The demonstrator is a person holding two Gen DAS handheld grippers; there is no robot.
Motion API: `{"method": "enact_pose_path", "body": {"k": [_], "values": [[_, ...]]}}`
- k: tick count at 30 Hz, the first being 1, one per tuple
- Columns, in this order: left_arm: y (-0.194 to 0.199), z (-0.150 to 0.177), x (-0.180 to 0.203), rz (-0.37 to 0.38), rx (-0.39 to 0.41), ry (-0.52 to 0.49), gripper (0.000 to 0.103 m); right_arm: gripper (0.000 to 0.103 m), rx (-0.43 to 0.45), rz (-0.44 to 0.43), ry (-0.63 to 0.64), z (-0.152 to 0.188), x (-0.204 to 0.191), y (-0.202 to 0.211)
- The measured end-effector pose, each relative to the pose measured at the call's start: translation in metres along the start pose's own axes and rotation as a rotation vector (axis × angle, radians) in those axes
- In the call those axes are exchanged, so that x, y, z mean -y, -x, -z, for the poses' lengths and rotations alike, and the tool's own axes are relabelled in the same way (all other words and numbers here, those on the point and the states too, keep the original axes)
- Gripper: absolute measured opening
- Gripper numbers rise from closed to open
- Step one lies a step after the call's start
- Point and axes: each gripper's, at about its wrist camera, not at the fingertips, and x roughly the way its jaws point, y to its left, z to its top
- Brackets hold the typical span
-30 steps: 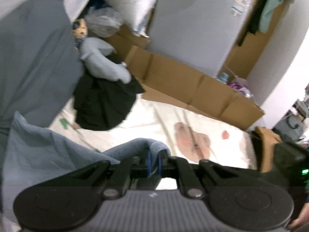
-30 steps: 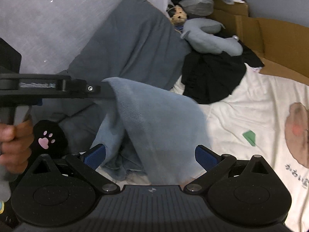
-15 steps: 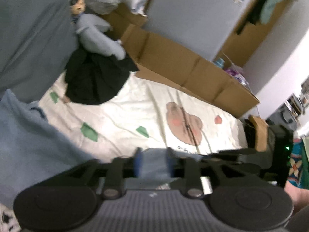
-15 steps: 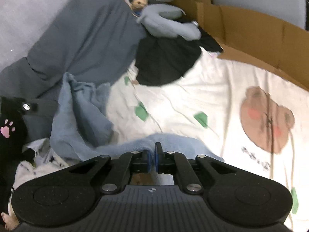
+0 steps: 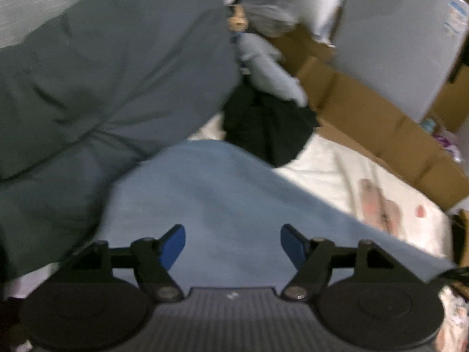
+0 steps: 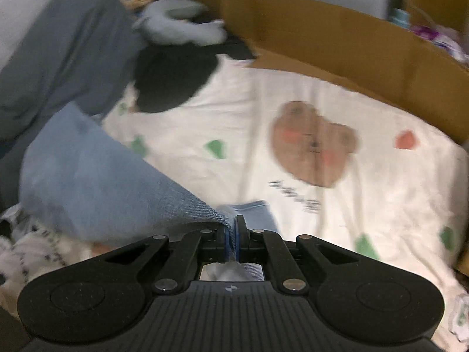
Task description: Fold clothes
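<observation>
Our right gripper (image 6: 233, 236) pinches the blue cloth (image 6: 96, 176); our left gripper (image 5: 233, 242) has its fingers spread above it.

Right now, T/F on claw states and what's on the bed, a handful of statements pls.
1. The left claw is open. True.
2. The right claw is open and empty. False: it is shut on an edge of the light blue garment.
3. A black garment lies on the bear-print sheet. True.
4. The blue garment is folded flat into a neat square. False: it is draped loosely.
5. Cardboard stands along the far side of the sheet. True.
</observation>
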Motion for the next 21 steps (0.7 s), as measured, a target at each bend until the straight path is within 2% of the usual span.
{"method": "enact_pose_path", "body": {"k": [6, 15, 21], "values": [[-0.026, 0.02, -0.026, -0.069, -0.05, 0.068, 0.081, 0.001, -0.014, 0.129, -0.025, -0.012, 0.056, 0.015], [-0.07, 0.062, -0.034, -0.11, -0.166, 0.022, 0.081, 0.001, -0.024, 0.235, -0.034, -0.032, 0.106, 0.018], [-0.096, 0.074, -0.046, -0.142, -0.221, 0.017, 0.081, 0.001, -0.043, 0.287, -0.06, -0.046, 0.131, 0.011]]}}
